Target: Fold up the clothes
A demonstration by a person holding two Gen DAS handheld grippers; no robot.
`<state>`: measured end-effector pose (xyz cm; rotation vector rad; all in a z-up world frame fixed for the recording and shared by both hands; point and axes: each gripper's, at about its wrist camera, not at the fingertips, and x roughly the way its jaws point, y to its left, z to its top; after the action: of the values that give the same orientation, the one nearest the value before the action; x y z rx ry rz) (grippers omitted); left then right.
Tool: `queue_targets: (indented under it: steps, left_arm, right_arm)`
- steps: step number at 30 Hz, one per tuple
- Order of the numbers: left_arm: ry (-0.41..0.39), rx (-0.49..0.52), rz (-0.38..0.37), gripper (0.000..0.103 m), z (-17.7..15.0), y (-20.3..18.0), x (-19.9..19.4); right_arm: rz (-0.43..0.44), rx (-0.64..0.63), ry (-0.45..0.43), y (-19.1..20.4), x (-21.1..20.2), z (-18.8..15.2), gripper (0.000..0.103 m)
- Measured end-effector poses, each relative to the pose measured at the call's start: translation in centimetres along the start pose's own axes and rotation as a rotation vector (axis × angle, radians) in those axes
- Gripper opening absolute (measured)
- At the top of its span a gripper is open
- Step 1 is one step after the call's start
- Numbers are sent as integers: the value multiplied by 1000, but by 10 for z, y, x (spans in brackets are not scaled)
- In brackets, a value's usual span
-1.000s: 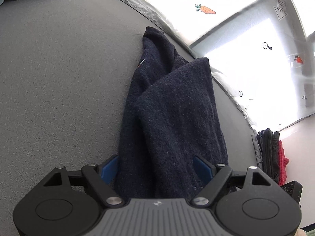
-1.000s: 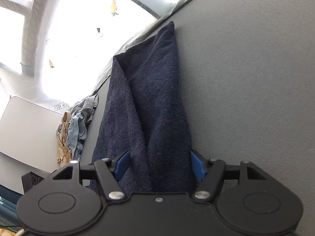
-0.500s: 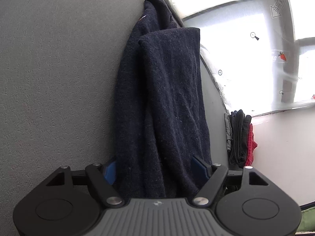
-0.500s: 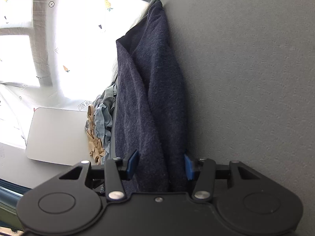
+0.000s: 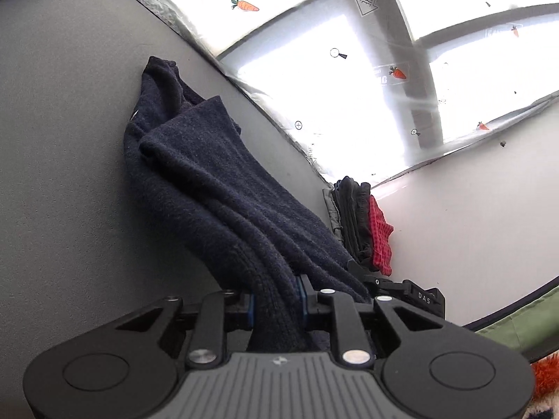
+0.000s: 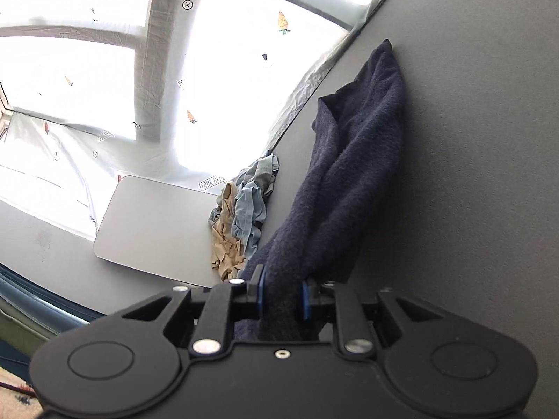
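A dark navy knit garment [image 5: 216, 192] lies bunched lengthwise on the grey table [image 5: 70, 139], its far end near the table's back edge. My left gripper [image 5: 276, 305] is shut on the garment's near end, with the cloth squeezed between the blue pads. In the right wrist view the same navy garment [image 6: 349, 174] stretches away over the grey table [image 6: 471, 174]. There my right gripper [image 6: 282, 295] is shut on its other near end, cloth pinched between the blue pads. Both near ends are lifted off the table.
A stack of folded dark and red clothes [image 5: 363, 227] sits at the table's right edge. A heap of blue and tan unfolded clothes [image 6: 241, 216] lies at the left edge by a grey board [image 6: 157, 230]. Bright plastic-covered windows lie beyond.
Both grippers have closed on the navy garment; a second ago their pads stood wide apart around it. The near ends are now gathered and lifted.
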<state>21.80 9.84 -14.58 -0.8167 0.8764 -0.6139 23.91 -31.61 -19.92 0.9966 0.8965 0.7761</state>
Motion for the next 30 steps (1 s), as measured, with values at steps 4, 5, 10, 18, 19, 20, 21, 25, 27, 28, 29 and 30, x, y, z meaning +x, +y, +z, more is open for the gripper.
queue_targets:
  steps: [4,5,10,18,19,20,21,25,27,28,29,30]
  left_arm:
    - [-28,-58,-2,23,0,8,0]
    - [-28,-81,12,23,2,11,4]
    - [-24,-27,28,23,16,3,14]
    - [-70,-63,19,24,59,11,33]
    - [-73,-59,25,24,66,10,37]
    - [-79,-58,29,24,75,11,43]
    - [-84,-58,29,24,83,13,46]
    - [-92,-79,74,24,115,24,71]
    - [-94,-92,102,24,131,30,85]
    - [-95,-99,115,24,139,33,92]
    - [-97,-105,129,24,147,35,99]
    - [-98,-112,143,24,155,38,106]
  right_arm:
    - [32,61,-13,-3,-14,-5,20]
    - [27,93,-9,-9,-13,-5,20]
    - [-19,134,19,-15,-5,-1,20]
    - [57,262,-35,-29,12,32,20]
    - [58,266,-39,-31,14,38,20]
    - [60,269,-43,-32,18,43,20]
    - [65,274,-47,-34,22,49,20]
    - [76,279,-60,-43,44,79,20]
    - [58,277,-58,-48,59,99,20]
    - [48,298,-58,-53,67,108,20]
    - [40,331,-60,-57,75,117,20]
    - [35,361,-65,-61,83,125,21]
